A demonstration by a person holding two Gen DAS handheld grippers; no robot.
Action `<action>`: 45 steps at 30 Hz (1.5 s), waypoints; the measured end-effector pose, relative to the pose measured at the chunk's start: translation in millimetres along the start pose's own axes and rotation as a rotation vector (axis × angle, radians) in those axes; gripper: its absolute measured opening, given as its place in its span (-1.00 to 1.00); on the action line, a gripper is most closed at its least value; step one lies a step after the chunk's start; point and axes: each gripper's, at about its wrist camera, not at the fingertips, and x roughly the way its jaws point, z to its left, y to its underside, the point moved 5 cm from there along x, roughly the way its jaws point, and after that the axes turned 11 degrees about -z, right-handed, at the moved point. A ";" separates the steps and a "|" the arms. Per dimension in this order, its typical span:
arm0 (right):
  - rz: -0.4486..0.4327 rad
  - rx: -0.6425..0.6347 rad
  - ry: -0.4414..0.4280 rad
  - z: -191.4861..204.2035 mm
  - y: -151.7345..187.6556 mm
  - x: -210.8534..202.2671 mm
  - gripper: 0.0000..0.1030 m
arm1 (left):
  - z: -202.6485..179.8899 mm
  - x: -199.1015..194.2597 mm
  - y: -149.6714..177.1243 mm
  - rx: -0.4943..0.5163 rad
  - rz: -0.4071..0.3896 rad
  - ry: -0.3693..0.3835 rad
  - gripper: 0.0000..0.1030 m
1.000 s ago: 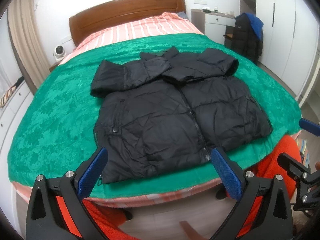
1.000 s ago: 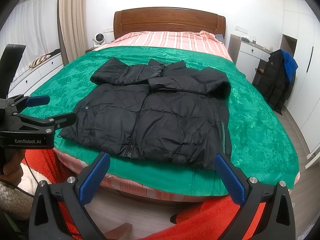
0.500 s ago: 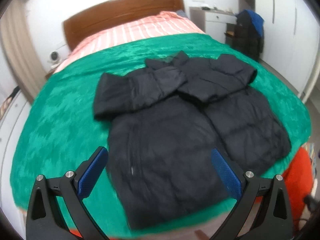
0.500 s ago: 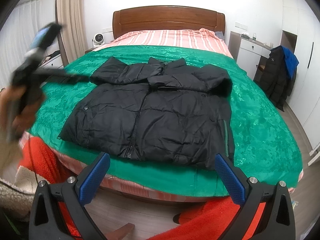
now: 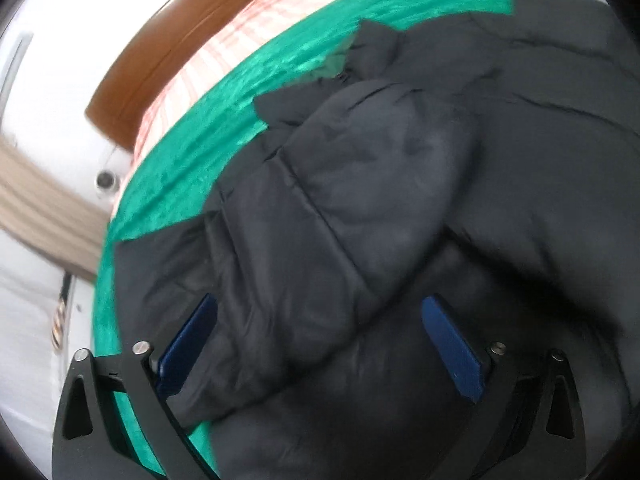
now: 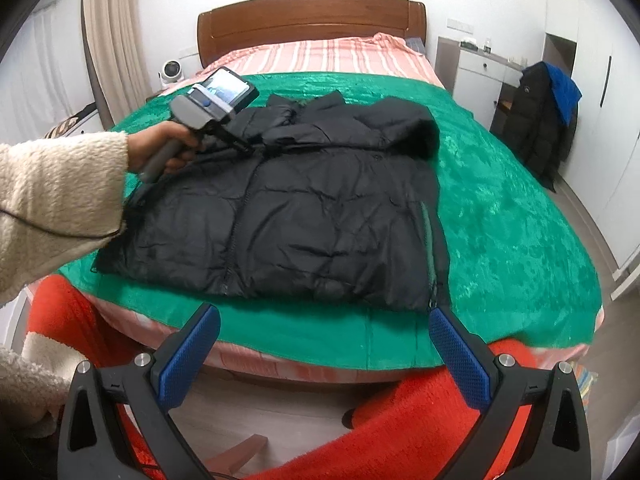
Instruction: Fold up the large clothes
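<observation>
the left gripper (image 5: 318, 344), jaws closing around the folded sleeve (image 5: 344, 208) but not yet pinching it, sits over the black jacket (image 6: 304, 216) on the green bedspread (image 6: 512, 216); the right gripper (image 6: 320, 354), open and empty, hangs off the bed's foot, farther away.

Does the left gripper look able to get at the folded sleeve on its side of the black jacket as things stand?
Probably yes. The left gripper is right over the folded sleeve, its jaws closing with the sleeve's puffy fabric between them, and nothing covers the sleeve.
</observation>
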 end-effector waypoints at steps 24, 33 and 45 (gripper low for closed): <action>-0.182 -0.141 -0.174 15.8 -81.0 46.0 0.99 | 313.6 -145.4 356.3 -1.174 0.110 -0.432 0.26; -0.054 -0.689 -0.137 91.4 -137.8 270.9 0.99 | 198.7 -149.5 294.4 -0.874 -0.015 -0.363 0.79; -0.195 -0.166 0.077 -103.2 -256.4 203.0 -0.75 | 152.3 -128.3 280.5 -0.684 0.015 -0.260 0.79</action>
